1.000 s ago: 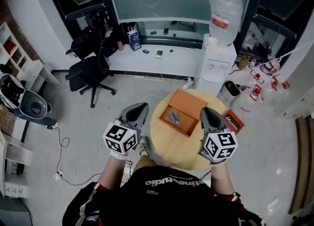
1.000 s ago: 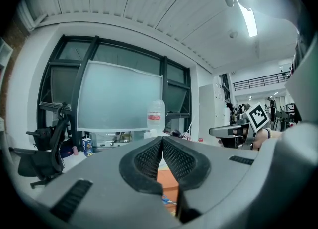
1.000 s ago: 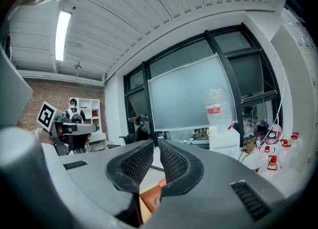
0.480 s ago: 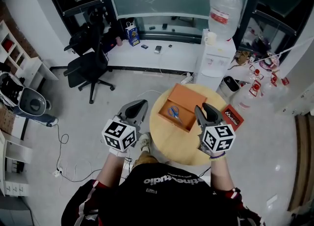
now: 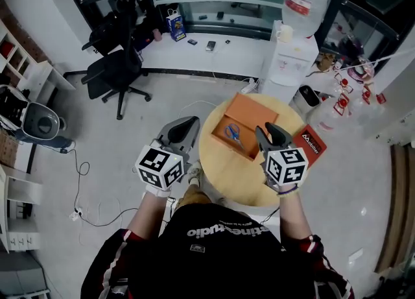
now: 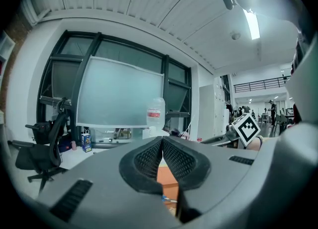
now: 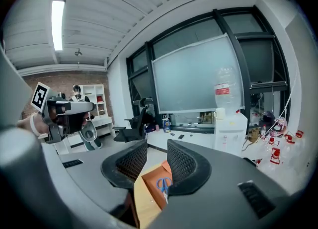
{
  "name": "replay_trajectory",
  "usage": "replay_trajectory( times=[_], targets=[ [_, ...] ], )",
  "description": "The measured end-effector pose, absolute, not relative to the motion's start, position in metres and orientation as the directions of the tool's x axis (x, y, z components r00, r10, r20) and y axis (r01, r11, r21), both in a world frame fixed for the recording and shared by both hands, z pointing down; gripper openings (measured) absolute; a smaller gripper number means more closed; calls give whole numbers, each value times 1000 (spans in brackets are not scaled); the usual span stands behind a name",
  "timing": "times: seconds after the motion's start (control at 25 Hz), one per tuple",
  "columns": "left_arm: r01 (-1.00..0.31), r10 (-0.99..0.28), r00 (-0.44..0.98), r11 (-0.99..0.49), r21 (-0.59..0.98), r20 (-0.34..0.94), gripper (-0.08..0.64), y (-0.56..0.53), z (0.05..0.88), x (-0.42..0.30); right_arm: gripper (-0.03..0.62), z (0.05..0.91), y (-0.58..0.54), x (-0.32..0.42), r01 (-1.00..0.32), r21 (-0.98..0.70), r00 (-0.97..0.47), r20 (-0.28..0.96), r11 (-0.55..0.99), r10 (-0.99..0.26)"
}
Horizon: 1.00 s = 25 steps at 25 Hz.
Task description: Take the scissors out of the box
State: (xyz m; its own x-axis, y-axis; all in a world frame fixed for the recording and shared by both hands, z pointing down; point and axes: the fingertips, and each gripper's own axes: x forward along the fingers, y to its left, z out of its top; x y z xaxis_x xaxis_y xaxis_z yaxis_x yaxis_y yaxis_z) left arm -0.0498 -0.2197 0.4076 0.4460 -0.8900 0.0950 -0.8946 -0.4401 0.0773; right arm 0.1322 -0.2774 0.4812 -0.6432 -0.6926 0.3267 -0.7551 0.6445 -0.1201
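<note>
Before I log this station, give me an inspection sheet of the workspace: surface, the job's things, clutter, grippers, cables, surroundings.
Surface: round wooden table, bearing the box.
Job's things: orange box lies open on the table; blue-handled scissors lie inside it.
Clutter: red packet by the table's right edge.
Grippers: left gripper shut and empty, off the table's left side; right gripper open and empty, over the table beside the box.
Cables: black cable trails across the floor at left.
Surroundings: office chair, water dispenser, large windows.
</note>
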Motion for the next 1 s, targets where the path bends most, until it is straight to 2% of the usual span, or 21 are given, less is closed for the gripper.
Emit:
replay_trajectory(
  times=[0.48, 0.72, 1.0],
  targets=[
    [-904, -901, 425, -419, 85, 85, 18, -219, 417, -67, 133, 548, -286, 102, -729, -93, -636, 458, 678, -621],
    [-907, -907, 410, -396, 142, 91, 18, -222, 425, -86, 133, 582, -291, 93, -728, -86, -610, 533, 680, -586],
    [-902, -898, 424, -408, 139, 116, 18, -235, 435, -95, 133, 616, -300, 76, -710, -106, -621, 562, 697, -547]
  ],
)
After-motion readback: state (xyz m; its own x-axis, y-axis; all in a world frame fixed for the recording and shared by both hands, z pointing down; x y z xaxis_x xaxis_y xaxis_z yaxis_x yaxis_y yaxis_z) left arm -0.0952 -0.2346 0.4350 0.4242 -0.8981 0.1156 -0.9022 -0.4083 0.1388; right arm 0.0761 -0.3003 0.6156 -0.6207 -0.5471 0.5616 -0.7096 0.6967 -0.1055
